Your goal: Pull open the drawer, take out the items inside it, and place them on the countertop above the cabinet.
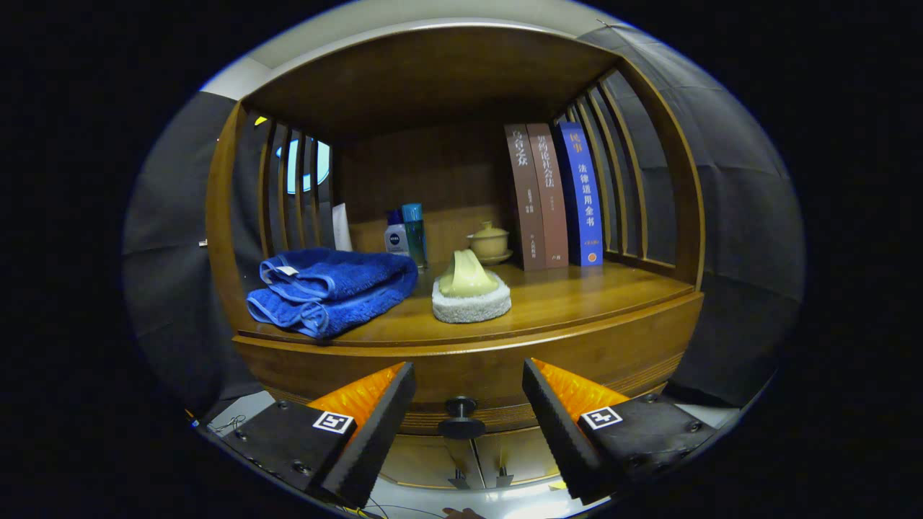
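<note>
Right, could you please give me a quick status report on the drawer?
Gripper open, fingers either side of the drawer knob, not touching. Drawer shut. Nothing in the way.

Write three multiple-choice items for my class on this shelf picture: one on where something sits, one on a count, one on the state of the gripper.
1. Where is the folded blue towel on the wooden countertop?
A. beside the white round sponge with the pale yellow top
B. leaning on the books
C. hanging from the drawer knob

2. How many upright books stand on the countertop?
A. one
B. three
C. five

3. What are the fingers of the gripper doing?
A. pressing the towel
B. closed on a book
C. open either side of the small black drawer knob

Key: 1 A, towel and sponge lie side by side; 2 B, two brown spines and one blue; 3 C, a gap shows on each side of the knob.
</note>
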`<state>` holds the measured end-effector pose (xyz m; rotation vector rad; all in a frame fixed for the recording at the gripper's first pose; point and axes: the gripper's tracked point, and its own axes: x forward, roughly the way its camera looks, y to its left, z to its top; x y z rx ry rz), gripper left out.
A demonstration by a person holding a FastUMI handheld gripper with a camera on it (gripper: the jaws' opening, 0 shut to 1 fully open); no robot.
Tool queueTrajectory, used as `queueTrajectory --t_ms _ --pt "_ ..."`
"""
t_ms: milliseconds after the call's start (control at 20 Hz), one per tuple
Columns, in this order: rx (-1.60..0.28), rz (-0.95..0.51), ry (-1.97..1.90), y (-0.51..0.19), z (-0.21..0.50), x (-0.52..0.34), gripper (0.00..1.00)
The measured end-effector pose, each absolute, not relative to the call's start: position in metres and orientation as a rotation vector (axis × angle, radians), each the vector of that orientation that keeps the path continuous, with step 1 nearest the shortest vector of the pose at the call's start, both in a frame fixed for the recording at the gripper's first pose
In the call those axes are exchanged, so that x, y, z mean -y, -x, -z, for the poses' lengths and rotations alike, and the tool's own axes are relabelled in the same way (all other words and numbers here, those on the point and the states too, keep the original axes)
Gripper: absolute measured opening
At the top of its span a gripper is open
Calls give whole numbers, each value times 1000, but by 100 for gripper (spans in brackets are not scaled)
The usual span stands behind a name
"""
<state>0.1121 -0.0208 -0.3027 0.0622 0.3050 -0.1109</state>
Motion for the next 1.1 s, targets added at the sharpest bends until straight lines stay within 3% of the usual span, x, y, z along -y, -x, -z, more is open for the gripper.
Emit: queueTrajectory --t_ms 650,1100 --pt "-73 75 29 -28 107 4 99" --pt "-37 72 31 9 72 4 99"
